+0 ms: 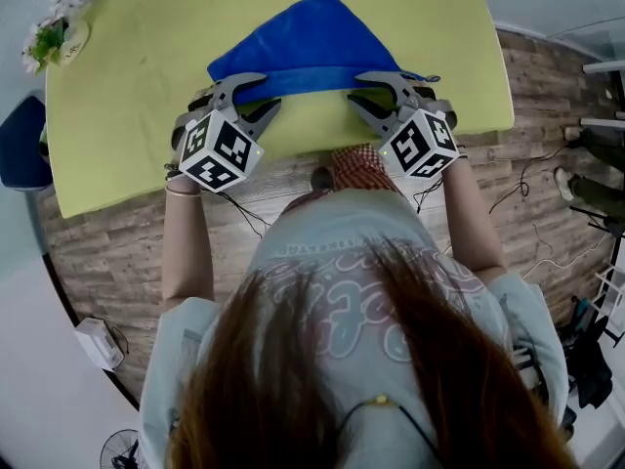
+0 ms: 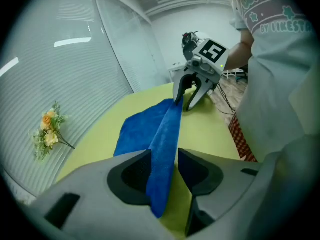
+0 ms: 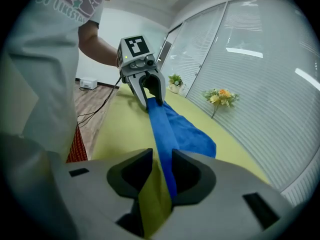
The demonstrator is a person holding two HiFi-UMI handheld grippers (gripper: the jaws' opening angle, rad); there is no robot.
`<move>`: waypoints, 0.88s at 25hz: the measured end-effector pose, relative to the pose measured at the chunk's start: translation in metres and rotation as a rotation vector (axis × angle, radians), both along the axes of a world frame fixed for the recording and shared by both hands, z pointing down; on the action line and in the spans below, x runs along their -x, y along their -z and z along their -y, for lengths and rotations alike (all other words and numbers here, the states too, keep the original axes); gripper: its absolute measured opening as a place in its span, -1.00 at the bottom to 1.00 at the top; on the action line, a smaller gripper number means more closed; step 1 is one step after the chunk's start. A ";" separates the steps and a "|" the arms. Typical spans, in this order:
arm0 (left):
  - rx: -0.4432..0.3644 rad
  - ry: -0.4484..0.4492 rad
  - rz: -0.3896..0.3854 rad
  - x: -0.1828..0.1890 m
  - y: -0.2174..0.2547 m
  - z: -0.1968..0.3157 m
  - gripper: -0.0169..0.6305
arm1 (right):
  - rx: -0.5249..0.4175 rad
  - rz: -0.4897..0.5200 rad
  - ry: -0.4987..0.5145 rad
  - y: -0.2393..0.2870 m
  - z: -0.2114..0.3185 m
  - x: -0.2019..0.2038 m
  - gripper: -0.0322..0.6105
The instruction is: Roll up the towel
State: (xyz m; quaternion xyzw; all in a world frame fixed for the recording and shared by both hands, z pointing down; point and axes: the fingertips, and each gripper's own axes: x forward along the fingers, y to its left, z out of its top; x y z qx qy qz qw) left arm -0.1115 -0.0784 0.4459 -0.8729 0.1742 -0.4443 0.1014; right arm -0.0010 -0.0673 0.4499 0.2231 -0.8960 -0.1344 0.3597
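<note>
The person's long brown hair (image 1: 371,389) fills the head view's 6 o'clock half and hides the floor there. Both ends of the folded band of the blue terry-cloth towel (image 1: 293,42) vanish inside the left gripper (image 1: 271,91) and the right gripper (image 1: 354,88). The small flower bunch (image 1: 45,39) at 10 o'clock is too blurred to make out. The yellow-green table (image 1: 127,96) is cut off at 12 o'clock.

Table (image 1: 146,96): yellow-green top, one blue towel (image 1: 303,37) lying flat on it, with bare surface showing on every side of the towel; the towel's edge nearest the person is gathered into a narrow band running straight across, and whether that band touches the top cannot be told. A small bunch of flowers (image 1: 45,41) with yellow and white blooms lies well apart from the towel, off to its left at the table's corner.
</note>
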 end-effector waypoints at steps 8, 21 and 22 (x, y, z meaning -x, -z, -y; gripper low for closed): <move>0.024 -0.026 0.071 0.002 -0.013 0.005 -0.65 | 0.038 -0.034 -0.028 -0.007 0.011 -0.003 -0.63; 0.219 -0.041 0.022 0.002 -0.006 0.009 -0.79 | 0.236 0.091 -0.006 -0.004 0.011 -0.005 -0.80; 0.234 -0.039 0.021 0.002 -0.005 0.011 -0.79 | 0.259 0.101 -0.005 -0.004 0.012 -0.005 -0.80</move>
